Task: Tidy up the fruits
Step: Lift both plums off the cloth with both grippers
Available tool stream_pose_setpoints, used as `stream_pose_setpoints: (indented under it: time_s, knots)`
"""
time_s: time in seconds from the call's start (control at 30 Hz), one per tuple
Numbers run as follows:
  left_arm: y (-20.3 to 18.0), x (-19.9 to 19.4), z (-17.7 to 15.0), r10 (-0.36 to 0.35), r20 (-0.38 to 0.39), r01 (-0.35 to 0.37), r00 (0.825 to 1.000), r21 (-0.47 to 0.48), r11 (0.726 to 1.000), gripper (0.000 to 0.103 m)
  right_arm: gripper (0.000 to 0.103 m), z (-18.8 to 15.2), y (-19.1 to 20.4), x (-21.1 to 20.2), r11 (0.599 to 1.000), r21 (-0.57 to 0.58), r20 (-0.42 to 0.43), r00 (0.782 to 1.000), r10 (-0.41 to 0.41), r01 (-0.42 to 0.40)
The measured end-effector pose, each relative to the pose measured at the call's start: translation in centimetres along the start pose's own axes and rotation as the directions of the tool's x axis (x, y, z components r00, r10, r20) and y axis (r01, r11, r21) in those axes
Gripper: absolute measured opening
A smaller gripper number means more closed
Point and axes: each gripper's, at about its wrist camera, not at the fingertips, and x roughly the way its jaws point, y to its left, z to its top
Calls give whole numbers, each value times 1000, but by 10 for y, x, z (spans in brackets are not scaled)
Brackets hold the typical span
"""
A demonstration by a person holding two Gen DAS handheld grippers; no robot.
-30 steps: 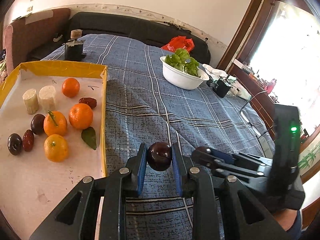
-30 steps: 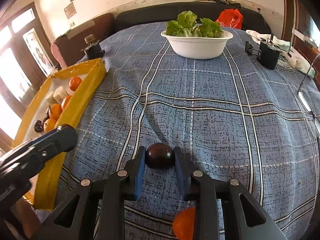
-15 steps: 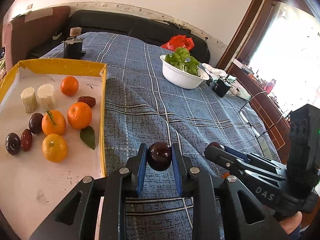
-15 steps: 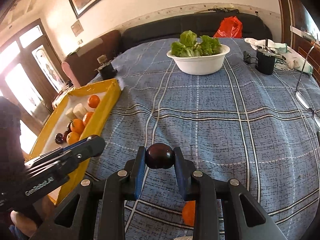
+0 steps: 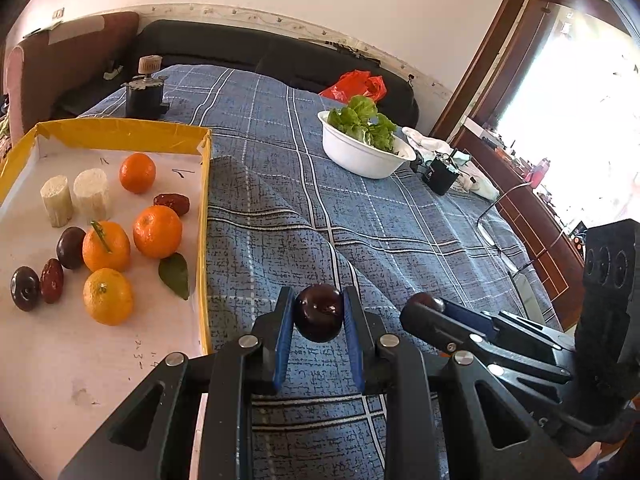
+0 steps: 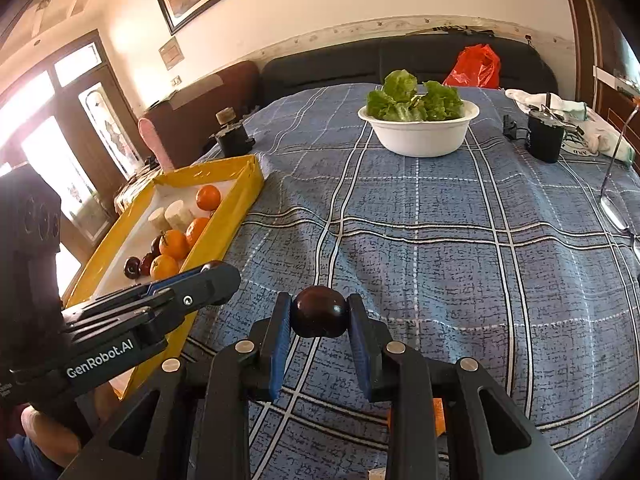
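I have a blue plaid worktop [image 5: 304, 200] under both hands, and on it at nine o'clock in the left wrist view sits the yellow-walled tray [image 5: 120, 133] with its oranges, dark plums, red dates and two pale cut stalks. A white bowl of lettuce [image 6: 418, 134] stands well off at twelve o'clock in the right wrist view.

What has changed over the last second: my right tongs [image 6: 319, 312] have come up off the cloth with their dark plum [image 6: 319, 312], and the view has tipped upward so more of the far wall shows. The left tongs [image 5: 319, 312] have not shifted. I read this as both fruits picked and ready, with the carry toward the tray being the step ahead.

Both tongs are nearly closed, each pinching one fruit between its blue pads. The left pair grips its own plum [image 5: 319, 312] dead centre, just beside the tray's near right wall, which lies at nine o'clock from it. The right pair holds its plum clear above the cloth, with the tray farther off at ten o'clock and the left tongs between. A bit of orange fruit [image 6: 438, 414] peeks out at five o'clock beneath the right tongs, seemingly not yet collected
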Motion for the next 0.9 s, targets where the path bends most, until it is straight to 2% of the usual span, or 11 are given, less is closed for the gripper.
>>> stream_pose_setpoints:
  time_s: [0.67,0.9]
  knots:
    - [0,2,-1,-19,-15,19,1000,-4,1000,23,31,-1,-1,1,1000,9,-2,1000,12,-12]
    - [0,-10,0,-39,17,39,999,-11,999,23,31,-1,5,-4,1000,-9,22,1000,3,-3]
